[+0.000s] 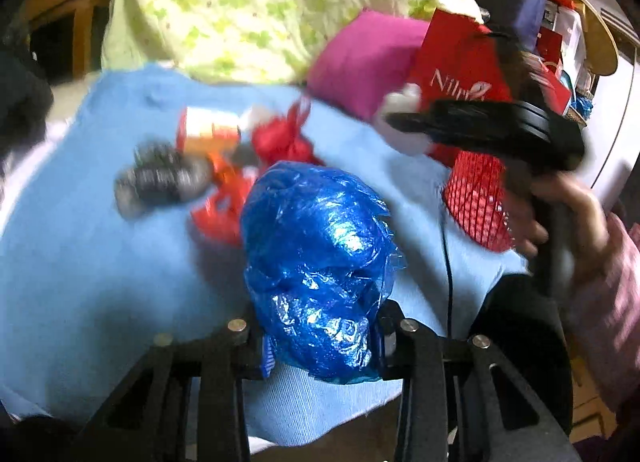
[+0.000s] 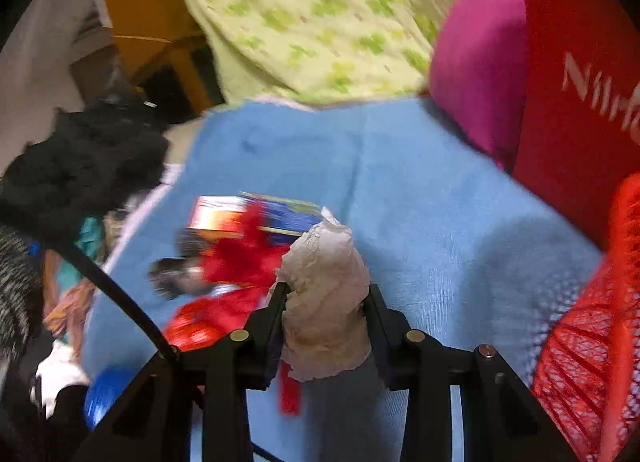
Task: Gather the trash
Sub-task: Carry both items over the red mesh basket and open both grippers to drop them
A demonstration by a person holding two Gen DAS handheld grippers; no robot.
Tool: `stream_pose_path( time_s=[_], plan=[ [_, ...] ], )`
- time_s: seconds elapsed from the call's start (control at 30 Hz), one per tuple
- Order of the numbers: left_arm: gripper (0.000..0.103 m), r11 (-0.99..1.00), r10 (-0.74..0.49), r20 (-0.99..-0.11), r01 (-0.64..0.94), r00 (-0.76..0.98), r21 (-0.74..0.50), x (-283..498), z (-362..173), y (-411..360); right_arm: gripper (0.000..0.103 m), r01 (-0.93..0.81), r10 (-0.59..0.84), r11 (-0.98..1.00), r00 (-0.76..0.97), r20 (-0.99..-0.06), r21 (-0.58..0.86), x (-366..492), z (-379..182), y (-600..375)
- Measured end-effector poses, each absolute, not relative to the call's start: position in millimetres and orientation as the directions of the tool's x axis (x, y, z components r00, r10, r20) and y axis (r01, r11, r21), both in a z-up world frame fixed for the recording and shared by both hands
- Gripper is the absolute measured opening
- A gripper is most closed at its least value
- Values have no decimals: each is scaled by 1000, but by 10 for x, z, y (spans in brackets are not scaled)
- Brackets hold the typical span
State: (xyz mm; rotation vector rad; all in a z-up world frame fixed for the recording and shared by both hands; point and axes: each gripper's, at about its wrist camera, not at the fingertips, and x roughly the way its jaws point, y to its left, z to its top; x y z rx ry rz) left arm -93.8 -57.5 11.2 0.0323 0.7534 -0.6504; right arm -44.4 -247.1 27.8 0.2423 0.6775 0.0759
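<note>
Blue plastic fills my left wrist view: my left hand-held gripper (image 1: 322, 336) is pinching a crumpled blue plastic bag (image 1: 318, 262) between its fingers, above a light blue blanket (image 1: 100, 262). Beyond the bag lie more scraps on the blanket: a red wrapper (image 1: 280, 138), an orange and white carton (image 1: 210, 130) and a grey blurred lump I cannot identify. To the right, my right hand-held gripper (image 1: 404, 122) hovers near a red mesh basket (image 1: 478, 198), with something white in its grip, in front of a red paper bag (image 1: 456, 66) and a magenta cushion (image 1: 360, 62).

From the right wrist view, that white thing proves to be a crumpled tissue wad (image 2: 326, 298), nipped between the right hand-held gripper's (image 2: 326, 302) fingers. The red mesh basket (image 2: 592, 342) sits at the right edge, just beside me, and I judge it to be the bin for all this. Red wrappers (image 2: 240, 262) and a printed box (image 2: 256, 214) wait on the blanket (image 2: 440, 222) behind.

My worries: the plastic bag is slippery and springy, so a loosened pinch could let it slide out short of the basket; the tissue is light and may cling to a finger on release. Both frames are blurred, so aim over the basket rim is uncertain.

Only the left view shows the person's hand and the right tool from outside; only the right view shows the tissue's texture, the basket's weave up close and a black cable (image 2: 116, 294).
</note>
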Motion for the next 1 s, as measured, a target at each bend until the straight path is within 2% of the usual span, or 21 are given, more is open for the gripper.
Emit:
stream_pose_path(
  time_s=[0.13,0.27,0.4,0.57,0.6,0.63,0.67,0.73,0.87,1.0],
  plan=[
    [38,787,-546,-610,601,574,-138,-916,515,-835,40,-22,161,960,860,-483,280,-1127,766,-2625],
    [38,726,-592,-602,679,536,-109,-903,840,-1356,40,44,88,955,902,-422,292,-1720,1025,-3046],
    [39,630,-665,-597,766,449,-126,-887,1109,-2074,40,131,18,930,917,-399,344,-2108,1084,-3599],
    [39,553,-690,-632,821,354,-144,-738,1188,-2893,42,225,-37,885,907,-421,408,-2336,932,-4194],
    [42,543,-689,-640,828,341,-144,-745,1199,-3027,43,240,-45,878,903,-427,414,-2336,892,-4261],
    [46,539,-685,-645,831,339,-136,-744,1207,-3126,51,247,-46,873,900,-433,421,-2345,855,-4321],
    [56,536,-681,-648,835,341,-124,-746,1195,-3216,60,259,-51,866,897,-438,429,-2334,791,-4387],
    [73,530,-669,-661,842,340,-104,-680,1167,-3412,68,274,-58,856,894,-445,438,-2323,714,-4502],
    [73,565,-653,-653,821,384,-83,-622,1176,-3377,68,305,-62,825,886,-460,477,-2392,569,-4641],
    [73,625,-646,-598,778,474,-58,-597,1285,-2826,68,240,-51,867,914,-402,437,-2477,743,-4420]
  ],
)
